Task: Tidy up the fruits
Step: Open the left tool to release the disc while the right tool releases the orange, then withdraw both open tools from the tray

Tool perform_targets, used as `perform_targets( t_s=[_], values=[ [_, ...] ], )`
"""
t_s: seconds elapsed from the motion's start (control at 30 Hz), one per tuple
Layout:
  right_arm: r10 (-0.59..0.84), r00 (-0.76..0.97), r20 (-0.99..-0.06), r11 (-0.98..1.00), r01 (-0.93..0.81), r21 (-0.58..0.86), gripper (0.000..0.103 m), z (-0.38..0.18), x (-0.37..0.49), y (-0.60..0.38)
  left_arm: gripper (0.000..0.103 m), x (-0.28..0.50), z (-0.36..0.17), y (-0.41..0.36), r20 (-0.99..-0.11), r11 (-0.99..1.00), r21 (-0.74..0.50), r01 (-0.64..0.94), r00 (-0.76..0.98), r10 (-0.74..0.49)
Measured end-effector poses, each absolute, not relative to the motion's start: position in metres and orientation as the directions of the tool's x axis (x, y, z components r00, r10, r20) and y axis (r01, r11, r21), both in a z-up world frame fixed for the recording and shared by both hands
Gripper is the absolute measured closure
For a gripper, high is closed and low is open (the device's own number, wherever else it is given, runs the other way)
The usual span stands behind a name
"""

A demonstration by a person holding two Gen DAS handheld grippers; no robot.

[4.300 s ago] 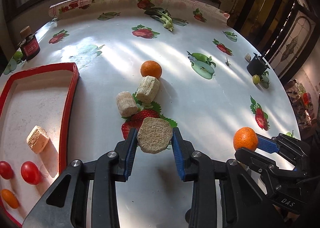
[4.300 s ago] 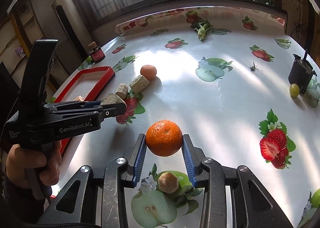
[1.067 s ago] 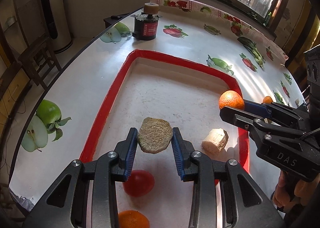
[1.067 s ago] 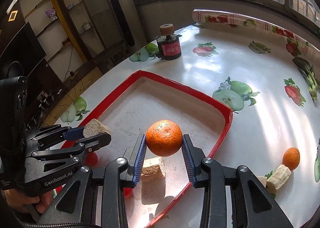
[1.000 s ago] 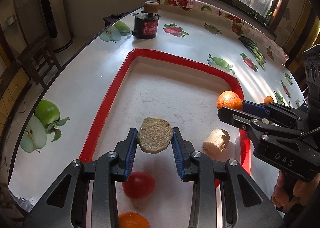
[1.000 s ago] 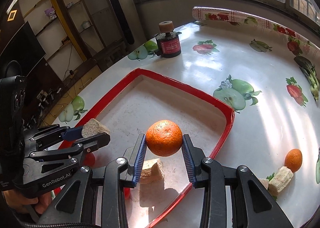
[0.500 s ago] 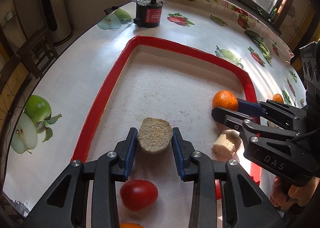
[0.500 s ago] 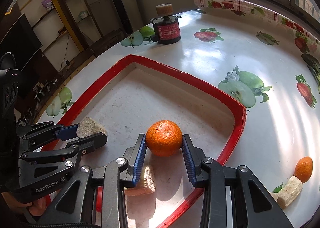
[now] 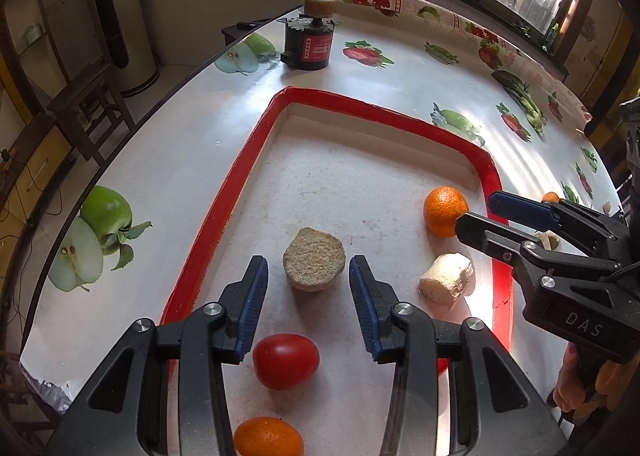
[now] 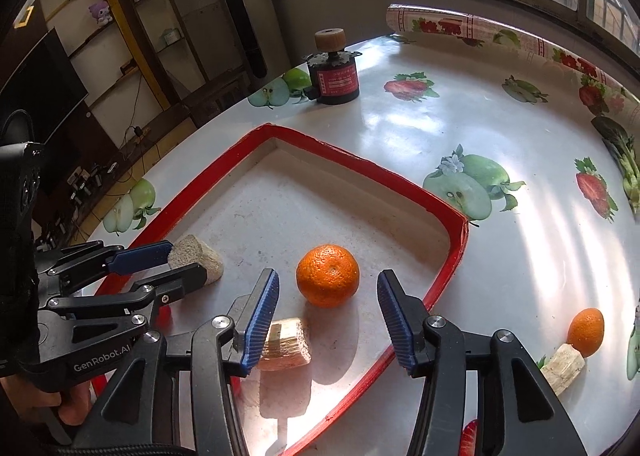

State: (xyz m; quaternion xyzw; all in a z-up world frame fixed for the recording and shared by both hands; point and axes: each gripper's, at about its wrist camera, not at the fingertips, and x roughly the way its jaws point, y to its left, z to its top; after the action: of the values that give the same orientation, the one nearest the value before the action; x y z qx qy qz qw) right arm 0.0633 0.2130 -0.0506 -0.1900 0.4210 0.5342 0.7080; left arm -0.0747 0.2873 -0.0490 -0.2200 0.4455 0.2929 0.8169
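Fruit is lying loose in the red-rimmed tray (image 9: 240, 172): an orange (image 10: 327, 275) is sitting on the tray floor between the spreading jaws of the right gripper (image 10: 327, 322), whose blue pads are standing clear of it on both sides. A tan fibrous chunk (image 9: 314, 264) is resting on the tray floor between the jaws of the left gripper (image 9: 308, 308), which are likewise opening, with a gap showing on either side of the chunk. Just beside it, toward the tray's right wall, another pale chunk (image 9: 445, 286) is lying near the orange. Nearer the left wrist camera, a red tomato (image 9: 286, 361) and a second small orange (image 9: 268, 438) are sitting on the tray floor. Outside the tray, on the fruit-print tablecloth (image 10: 440, 124), another orange (image 10: 585, 332) is touching a pale chunk (image 10: 564, 368). A black and red canister (image 10: 334, 76) with a wooden knob is standing well apart, toward the far edge of the table.
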Motion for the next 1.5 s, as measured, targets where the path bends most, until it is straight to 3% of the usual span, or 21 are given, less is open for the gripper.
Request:
perform_targets(
  t_s=[0.47, 1.03, 1.17, 1.5],
  values=[
    [0.652, 0.122, -0.749, 0.391, -0.9, 0.194, 0.046, -0.012, 0.058, 0.149, 0.063, -0.082, -0.028, 0.26, -0.838, 0.75, -0.109, -0.653, 0.466, 0.284],
    [0.648, 0.202, -0.735, 0.487, -0.851, 0.196, 0.045, -0.003, 0.067, 0.059, 0.063, -0.078, -0.011, 0.213, -0.818, 0.792, -0.114, -0.6, 0.509, 0.267],
    [0.642, 0.224, -0.733, 0.512, -0.837, 0.193, 0.045, -0.002, 0.071, 0.037, 0.053, -0.075, -0.006, 0.2, -0.81, 0.802, -0.114, -0.586, 0.522, 0.266],
    [0.609, 0.288, -0.739, 0.589, -0.788, 0.18, 0.044, -0.007, 0.083, -0.026, 0.053, -0.057, -0.003, 0.163, -0.807, 0.846, -0.114, -0.521, 0.545, 0.226]
  ],
)
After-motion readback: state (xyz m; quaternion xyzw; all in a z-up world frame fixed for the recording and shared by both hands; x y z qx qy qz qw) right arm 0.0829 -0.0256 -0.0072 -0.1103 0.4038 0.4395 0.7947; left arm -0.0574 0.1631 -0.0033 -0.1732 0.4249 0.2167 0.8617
